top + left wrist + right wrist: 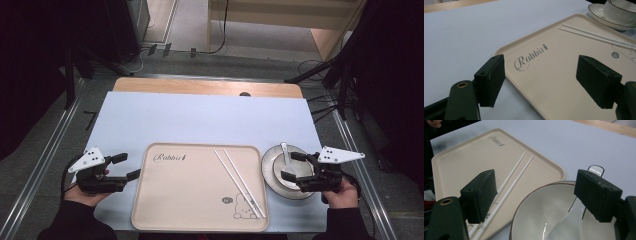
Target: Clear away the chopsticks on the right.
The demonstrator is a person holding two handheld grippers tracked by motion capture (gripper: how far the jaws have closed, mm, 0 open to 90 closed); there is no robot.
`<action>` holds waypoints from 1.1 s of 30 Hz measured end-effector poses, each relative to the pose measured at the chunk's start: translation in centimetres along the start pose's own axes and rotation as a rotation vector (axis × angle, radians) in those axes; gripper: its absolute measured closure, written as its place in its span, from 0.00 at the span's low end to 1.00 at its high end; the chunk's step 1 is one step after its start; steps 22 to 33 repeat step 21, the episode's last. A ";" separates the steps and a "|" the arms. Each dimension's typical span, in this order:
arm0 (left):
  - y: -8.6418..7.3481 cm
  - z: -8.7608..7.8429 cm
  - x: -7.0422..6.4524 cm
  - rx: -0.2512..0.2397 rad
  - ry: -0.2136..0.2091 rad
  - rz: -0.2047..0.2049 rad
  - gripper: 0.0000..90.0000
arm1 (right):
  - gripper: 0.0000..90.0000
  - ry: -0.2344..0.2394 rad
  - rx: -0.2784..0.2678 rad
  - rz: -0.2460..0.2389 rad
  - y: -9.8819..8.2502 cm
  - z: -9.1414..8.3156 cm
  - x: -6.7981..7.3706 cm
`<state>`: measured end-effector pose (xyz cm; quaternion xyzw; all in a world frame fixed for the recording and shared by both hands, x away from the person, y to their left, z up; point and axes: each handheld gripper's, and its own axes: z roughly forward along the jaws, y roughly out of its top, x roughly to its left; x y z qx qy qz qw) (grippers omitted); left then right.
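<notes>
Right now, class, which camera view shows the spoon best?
The right gripper view: the spoon lies close up in the bowl. The high view shows it small. In the left gripper view I cannot make it out.

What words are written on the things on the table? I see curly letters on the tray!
"Rabbit", in grey curly script with a tiny carrot mark after it, stands on the beige tray near one corner.
A small dark round badge beside the rabbit drawing on the tray: too small and blurred to read.
The chopsticks, bowl, spoon and plate carry no writing that I can see.
</notes>
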<state>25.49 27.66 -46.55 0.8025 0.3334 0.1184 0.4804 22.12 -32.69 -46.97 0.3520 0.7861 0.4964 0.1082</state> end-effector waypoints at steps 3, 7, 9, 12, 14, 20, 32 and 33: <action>0.0 0.0 0.0 0.001 -0.001 0.003 0.26 | 0.21 0.001 -0.002 0.005 0.0 0.0 0.0; 0.0 0.0 0.0 0.000 -0.002 0.002 0.26 | 0.21 -0.003 0.004 0.003 0.0 0.1 0.0; 0.0 0.0 0.0 0.000 -0.002 -0.001 0.26 | 0.21 -0.011 0.001 0.001 0.0 0.0 0.1; 0.0 0.1 0.0 -0.001 -0.004 -0.001 0.26 | 0.21 -0.013 -0.009 -0.003 0.1 -0.1 0.2; 0.0 0.1 0.0 -0.002 -0.004 0.001 0.26 | 0.21 -0.017 -0.006 -0.004 0.1 -0.2 0.1; 0.0 0.1 0.0 -0.001 -0.006 0.002 0.26 | 0.21 -0.019 -0.005 0.005 0.0 -0.2 0.0; 0.0 0.1 -0.1 -0.001 -0.007 0.000 0.26 | 0.21 -0.020 -0.005 0.006 0.0 -0.2 0.0; 0.0 0.1 -0.1 -0.001 -0.007 0.000 0.26 | 0.21 -0.020 -0.005 0.006 0.0 -0.2 0.0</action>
